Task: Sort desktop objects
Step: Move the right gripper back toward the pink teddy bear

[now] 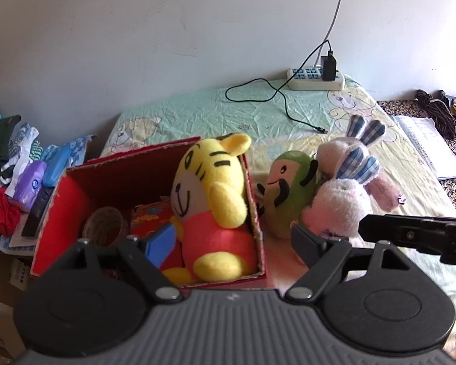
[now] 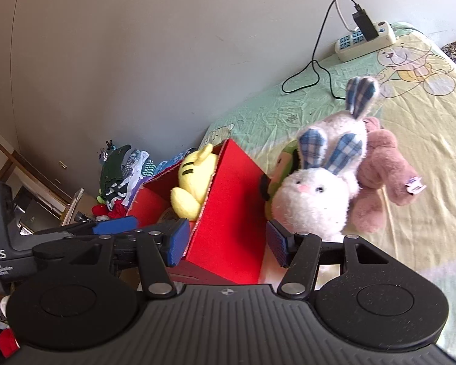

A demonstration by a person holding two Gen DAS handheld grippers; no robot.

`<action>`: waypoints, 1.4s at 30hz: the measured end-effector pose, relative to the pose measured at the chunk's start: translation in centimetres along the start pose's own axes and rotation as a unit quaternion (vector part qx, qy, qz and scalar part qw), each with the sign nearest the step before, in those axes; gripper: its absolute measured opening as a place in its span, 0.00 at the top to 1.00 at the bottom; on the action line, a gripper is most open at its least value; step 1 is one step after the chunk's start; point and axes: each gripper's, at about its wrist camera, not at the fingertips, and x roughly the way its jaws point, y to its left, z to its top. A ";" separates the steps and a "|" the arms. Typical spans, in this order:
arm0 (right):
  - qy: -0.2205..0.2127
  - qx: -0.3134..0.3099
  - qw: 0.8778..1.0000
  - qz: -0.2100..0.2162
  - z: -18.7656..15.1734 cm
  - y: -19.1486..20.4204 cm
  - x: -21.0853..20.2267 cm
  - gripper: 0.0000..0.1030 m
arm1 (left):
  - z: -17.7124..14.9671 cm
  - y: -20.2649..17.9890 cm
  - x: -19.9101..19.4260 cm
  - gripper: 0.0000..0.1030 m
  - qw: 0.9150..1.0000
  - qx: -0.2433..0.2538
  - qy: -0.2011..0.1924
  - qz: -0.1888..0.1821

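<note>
Tiger [image 1: 211, 200]: already in my red box [image 1: 255, 206], left edge of bed [image 1: 197, 112].
Green toy [image 1: 288, 191], rabbits [image 1: 343, 200]: beside box, unsorted.
Left gripper [image 1: 231, 240]: spread, empty.
Right gripper [image 2: 225, 243]: spread, empty, astride the box wall.

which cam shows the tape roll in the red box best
Left wrist view: it looks down into the red box, so the tape roll shows on its floor beside the yellow tiger plush. In the right wrist view the roll is almost wholly hidden behind the box wall.
</note>
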 end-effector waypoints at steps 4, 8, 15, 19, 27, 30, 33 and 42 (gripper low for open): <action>0.002 0.021 1.000 -0.013 0.1 -3.0 -1.3 0.42 | 0.2 -2.7 -0.8 0.15 1.000 0.008 -0.014 -0.021; 0.003 0.049 0.998 -0.026 0.0 -6.2 -2.2 0.42 | 0.1 -5.1 -0.7 0.14 0.998 0.015 -0.013 -0.061; 0.002 0.093 0.995 -0.047 -0.4 -10.5 -3.3 0.43 | -0.6 -8.2 1.6 0.14 0.994 0.015 0.017 -0.103; 0.008 0.110 0.992 -0.057 -0.3 -12.2 -2.9 0.44 | -1.0 -9.2 3.1 0.14 0.990 0.004 0.040 -0.133; 0.037 0.088 0.994 -0.059 0.4 -13.8 1.5 0.51 | -2.4 -11.9 6.3 0.18 0.979 0.016 0.067 -0.190; 0.020 0.099 0.993 -0.066 1.3 -14.7 2.0 0.50 | -2.3 -12.5 8.1 0.24 0.970 0.005 0.091 -0.226; 0.011 0.109 0.993 -0.048 2.3 -15.4 1.5 0.43 | -2.1 -13.8 9.2 0.24 0.968 0.012 0.088 -0.236; 0.034 0.101 0.994 -0.038 5.6 -16.5 3.3 0.42 | -0.2 -15.7 13.0 0.26 0.962 -0.005 0.099 -0.256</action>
